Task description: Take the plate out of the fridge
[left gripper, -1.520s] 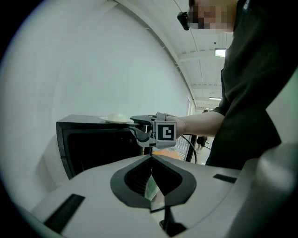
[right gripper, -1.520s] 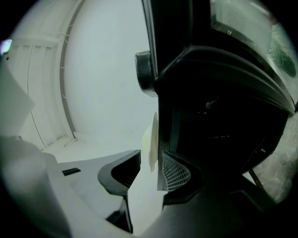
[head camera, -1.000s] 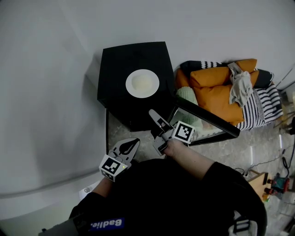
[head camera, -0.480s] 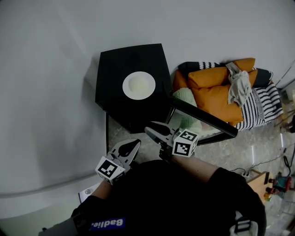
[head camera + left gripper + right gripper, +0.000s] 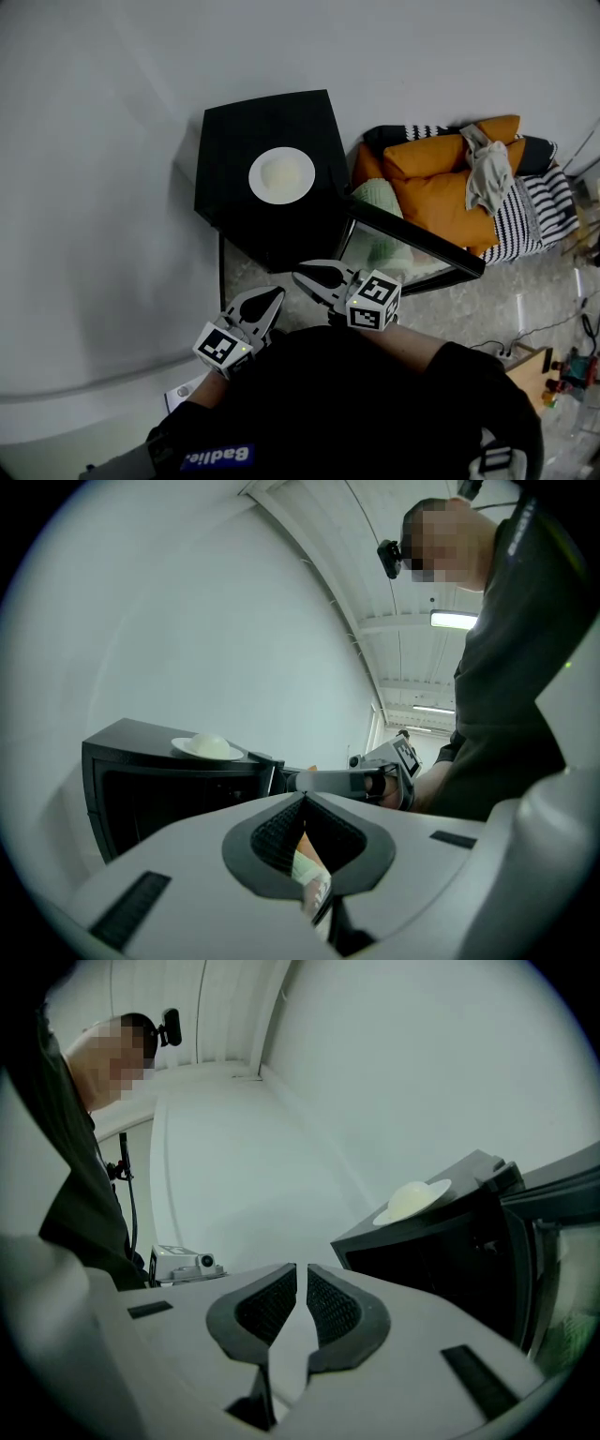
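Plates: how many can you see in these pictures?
1. The white plate sits on top of the black fridge, holding a pale rounded lump. The fridge's dark inside could hide more.

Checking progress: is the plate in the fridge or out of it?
Out: the plate sits on top of the black fridge, whose door hangs open.

Fridge (image 5: 178, 799) interior dark, contents unreadable; pale mound (image 5: 283, 173) on plate (image 5: 255, 178) unidentifiable
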A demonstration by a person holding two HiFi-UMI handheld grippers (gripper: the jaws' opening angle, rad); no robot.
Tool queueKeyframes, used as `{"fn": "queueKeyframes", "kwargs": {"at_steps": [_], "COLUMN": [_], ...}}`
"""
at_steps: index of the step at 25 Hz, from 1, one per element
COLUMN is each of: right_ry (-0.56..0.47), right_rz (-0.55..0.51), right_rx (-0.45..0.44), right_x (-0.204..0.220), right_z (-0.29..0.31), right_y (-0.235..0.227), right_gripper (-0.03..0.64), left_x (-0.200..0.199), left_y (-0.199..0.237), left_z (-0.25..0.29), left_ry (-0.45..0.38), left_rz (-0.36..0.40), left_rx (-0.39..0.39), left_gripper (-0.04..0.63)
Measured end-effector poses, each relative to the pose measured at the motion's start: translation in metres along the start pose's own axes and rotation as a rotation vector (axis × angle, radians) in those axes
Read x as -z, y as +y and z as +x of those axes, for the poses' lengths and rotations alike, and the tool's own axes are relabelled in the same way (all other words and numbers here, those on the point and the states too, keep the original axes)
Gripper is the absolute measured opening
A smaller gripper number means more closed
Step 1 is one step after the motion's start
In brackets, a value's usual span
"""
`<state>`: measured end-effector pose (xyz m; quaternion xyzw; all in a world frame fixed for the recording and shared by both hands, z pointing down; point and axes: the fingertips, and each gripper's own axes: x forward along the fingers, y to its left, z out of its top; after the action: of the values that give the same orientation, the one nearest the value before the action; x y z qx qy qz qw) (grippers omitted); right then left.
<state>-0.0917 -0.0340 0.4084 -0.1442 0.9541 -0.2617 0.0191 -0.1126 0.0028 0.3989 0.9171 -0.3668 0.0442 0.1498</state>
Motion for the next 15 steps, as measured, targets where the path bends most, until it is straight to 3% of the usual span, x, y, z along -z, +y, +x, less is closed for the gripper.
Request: {"fn": "queueKeyframes", "kwargs": {"at_steps": [8,15], "right_ry": [0.163,0.208], "right_rz": [-0.281,-0.292], "right_rx": [0.033,0.003], "right_x": [0.011,0.025], "right_z": [0.01,0.01], "right_y": [0.014,0.019], "right_gripper": [0.011,0.011], "left_x": [0.0,0.001], "left_y": [-0.001,-0.001], "left_z": [0.003,0.005], "left_ry": [0.001,0.004], "left_rz": [-0.016,-0.023], "left_rx": [0.009,0.01], "left_gripper": [0.006,0.006]}}
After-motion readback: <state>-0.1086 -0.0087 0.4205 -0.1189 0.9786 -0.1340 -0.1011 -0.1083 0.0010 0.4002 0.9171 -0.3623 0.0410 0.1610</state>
